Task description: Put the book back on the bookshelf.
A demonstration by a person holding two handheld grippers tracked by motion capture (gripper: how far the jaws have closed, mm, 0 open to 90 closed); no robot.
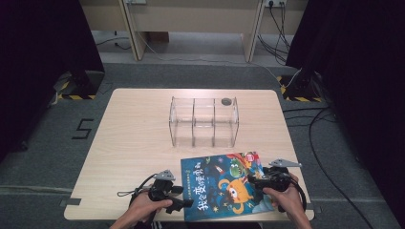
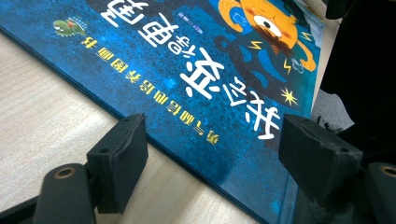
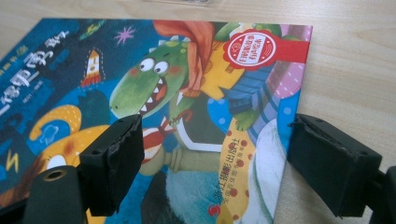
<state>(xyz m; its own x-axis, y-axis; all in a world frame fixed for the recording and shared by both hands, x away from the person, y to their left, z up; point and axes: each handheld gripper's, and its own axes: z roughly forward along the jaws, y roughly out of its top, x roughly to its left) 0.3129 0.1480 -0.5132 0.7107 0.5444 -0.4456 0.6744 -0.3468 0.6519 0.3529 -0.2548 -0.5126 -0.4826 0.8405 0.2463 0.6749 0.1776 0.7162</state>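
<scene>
A light wooden table (image 1: 133,143) stands on grey carpet (image 1: 43,157) marked with a black 5 (image 1: 82,129). Black curtains (image 1: 43,43) hang at both sides; a pale wooden bench (image 1: 191,19) and cables (image 1: 320,143) lie behind.

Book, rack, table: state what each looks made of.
Book: printed paper with a glossy cover, going by the sheen in the left gripper view.
Rack: clear, rigid plastic, probably acrylic; the table shows through its walls.
Table: pale wood-grain top, matte, possibly laminate.

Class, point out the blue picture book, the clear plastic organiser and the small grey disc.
Blue picture book (image 1: 224,183), high view: cover's middle.
Clear plastic three-compartment organiser (image 1: 203,139), high view: front wall.
Small grey disc (image 1: 226,101), high view: its top.
</scene>
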